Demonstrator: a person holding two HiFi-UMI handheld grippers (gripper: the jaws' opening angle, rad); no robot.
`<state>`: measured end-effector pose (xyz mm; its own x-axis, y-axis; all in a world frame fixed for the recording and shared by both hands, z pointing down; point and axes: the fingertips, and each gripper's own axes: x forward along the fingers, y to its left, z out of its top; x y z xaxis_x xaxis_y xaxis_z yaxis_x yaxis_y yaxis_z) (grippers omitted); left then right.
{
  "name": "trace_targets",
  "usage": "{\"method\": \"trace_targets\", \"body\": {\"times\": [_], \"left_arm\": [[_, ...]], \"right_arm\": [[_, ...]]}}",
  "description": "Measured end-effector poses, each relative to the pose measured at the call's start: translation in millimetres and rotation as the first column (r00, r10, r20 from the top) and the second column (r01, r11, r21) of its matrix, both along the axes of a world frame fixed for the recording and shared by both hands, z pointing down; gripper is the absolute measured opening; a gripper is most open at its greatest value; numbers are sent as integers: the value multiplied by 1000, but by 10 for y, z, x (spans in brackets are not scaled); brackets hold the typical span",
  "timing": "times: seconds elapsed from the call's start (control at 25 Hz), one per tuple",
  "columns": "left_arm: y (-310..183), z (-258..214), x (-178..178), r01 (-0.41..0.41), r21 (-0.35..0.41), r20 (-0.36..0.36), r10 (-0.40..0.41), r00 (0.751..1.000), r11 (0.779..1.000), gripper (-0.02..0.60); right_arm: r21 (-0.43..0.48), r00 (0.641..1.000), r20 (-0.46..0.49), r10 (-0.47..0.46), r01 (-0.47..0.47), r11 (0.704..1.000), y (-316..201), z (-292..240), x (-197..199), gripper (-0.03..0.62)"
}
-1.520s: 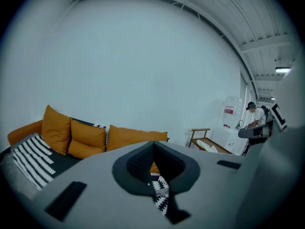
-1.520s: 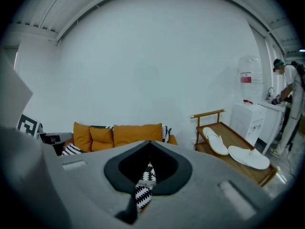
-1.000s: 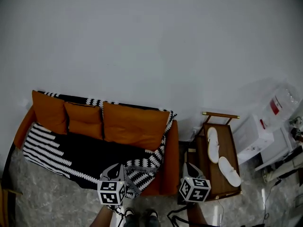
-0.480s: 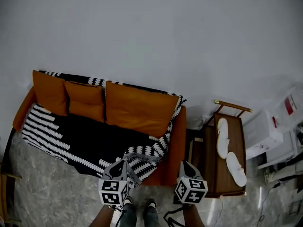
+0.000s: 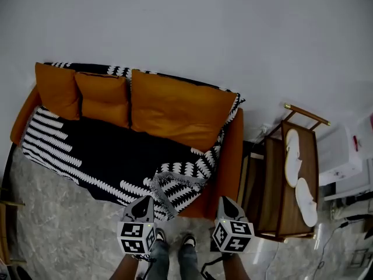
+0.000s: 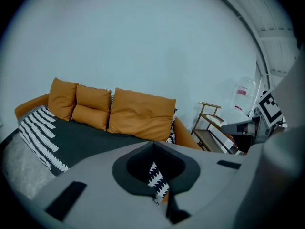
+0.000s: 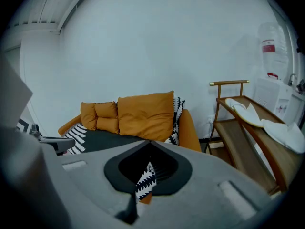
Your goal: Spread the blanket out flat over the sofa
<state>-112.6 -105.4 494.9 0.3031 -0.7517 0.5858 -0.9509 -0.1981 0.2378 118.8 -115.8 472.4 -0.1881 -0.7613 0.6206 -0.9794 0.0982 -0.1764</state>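
We note both sets of jaws pressed together. Left hand-held gripper sits by the blanket fringe, contact unclear. Right hand-held gripper is empty, before the sofa arm. Blanket covers seat, near corner rumpled.

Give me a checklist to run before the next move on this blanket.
1. Blanket flat over sofa: not ok; a folded corner lies bunched at the seat front.
2. Left gripper ready to grab: not ok; jaws shut, empty.
3. Right gripper ready to grab: not ok; jaws shut, empty.
4. Both gripper views show the folded corner: ok.
5. Cushions pinning the blanket: cannot tell.
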Motion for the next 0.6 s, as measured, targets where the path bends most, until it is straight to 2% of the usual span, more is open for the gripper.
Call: {"method": "trace_targets", "body": {"times": [0.24,0.6], "left_arm": [[129,663,-49,16,-66,-3,-16,1000,998,2],[232,1364,-61,12,-110,-10,-13,1000,994,3]], "right_arm": [[-46,1000,-2,-24,24,999,44,549,-90,5],[-85,998,-23,-66,63,994,80,1235,-197,5]]}}
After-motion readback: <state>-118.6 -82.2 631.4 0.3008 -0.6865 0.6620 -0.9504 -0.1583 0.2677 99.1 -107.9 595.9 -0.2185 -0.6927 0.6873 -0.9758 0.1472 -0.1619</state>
